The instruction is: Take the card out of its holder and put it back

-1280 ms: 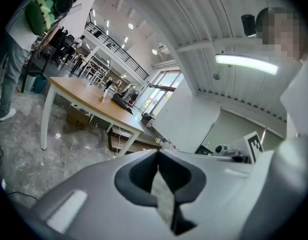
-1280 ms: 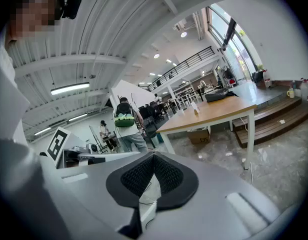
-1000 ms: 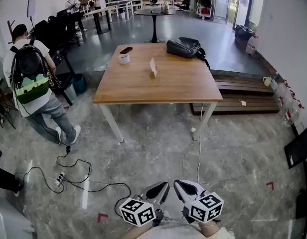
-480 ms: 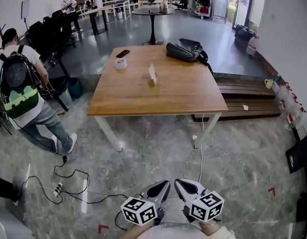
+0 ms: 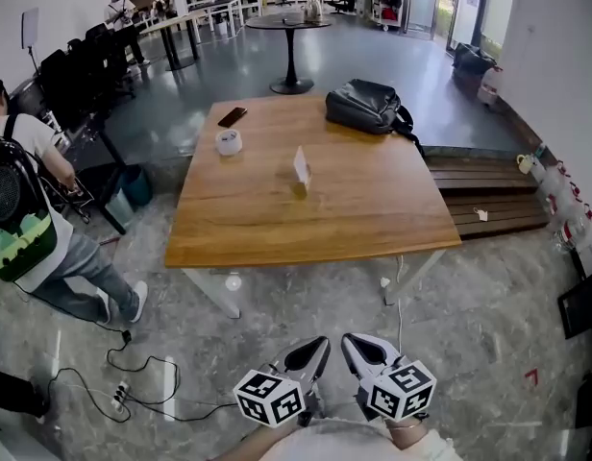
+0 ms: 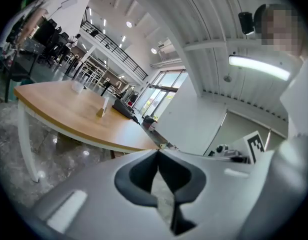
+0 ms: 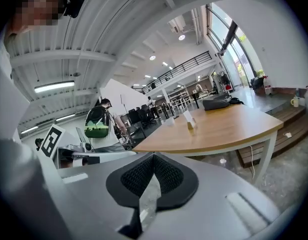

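Observation:
A white card (image 5: 301, 165) stands upright in a small wooden holder (image 5: 300, 189) near the middle of the wooden table (image 5: 277, 229). The same card (image 7: 186, 116) shows small in the right gripper view, and the card (image 6: 104, 103) shows far off in the left gripper view. My left gripper (image 5: 318, 345) and right gripper (image 5: 350, 343) hang side by side low in the head view, well short of the table. Both are shut with nothing between their jaws.
On the table lie a black bag (image 5: 368, 106), a white tape roll (image 5: 228, 141) and a dark phone (image 5: 232, 116). A person with a green and black backpack (image 5: 12, 224) stands left of the table. Cables and a power strip (image 5: 118, 392) lie on the marble floor.
The table has come nearer and larger in the head view as I walk toward it. Both grippers stay shut, side by side. The person at the left has drifted toward the frame's edge.

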A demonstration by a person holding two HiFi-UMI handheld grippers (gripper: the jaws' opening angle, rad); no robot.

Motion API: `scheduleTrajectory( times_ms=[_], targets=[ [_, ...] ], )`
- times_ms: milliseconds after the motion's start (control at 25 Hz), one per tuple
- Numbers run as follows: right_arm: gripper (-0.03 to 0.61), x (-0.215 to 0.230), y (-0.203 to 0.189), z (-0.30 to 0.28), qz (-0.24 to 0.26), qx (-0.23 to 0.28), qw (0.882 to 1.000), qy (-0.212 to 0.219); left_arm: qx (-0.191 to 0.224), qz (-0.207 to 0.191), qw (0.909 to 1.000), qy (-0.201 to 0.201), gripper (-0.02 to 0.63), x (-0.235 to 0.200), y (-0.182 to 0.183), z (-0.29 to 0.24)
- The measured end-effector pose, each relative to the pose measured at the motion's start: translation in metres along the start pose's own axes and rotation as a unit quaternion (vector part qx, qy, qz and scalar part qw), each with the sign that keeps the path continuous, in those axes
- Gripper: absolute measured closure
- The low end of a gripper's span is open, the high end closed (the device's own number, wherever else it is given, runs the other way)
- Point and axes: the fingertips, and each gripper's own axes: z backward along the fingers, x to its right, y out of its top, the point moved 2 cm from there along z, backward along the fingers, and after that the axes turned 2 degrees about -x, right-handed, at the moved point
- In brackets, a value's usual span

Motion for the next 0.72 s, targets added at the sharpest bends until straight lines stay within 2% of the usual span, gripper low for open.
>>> scheduleTrajectory(
  times_ms=[440, 720],
  targets=[
    [0.584, 0.041, 0.036, -0.079, -0.005, -0.019, 1.000, 0.002, -0.009, 0.016, 0.9997, 0.014, 0.606, -0.067, 0.045, -0.055],
    [0.584, 0.092, 0.081, -0.142, 0.002, -0.017, 1.000, 0.016, -0.003, 0.014, 0.9996, 0.026, 0.606, -0.115, 0.089, -0.113]
  ],
)
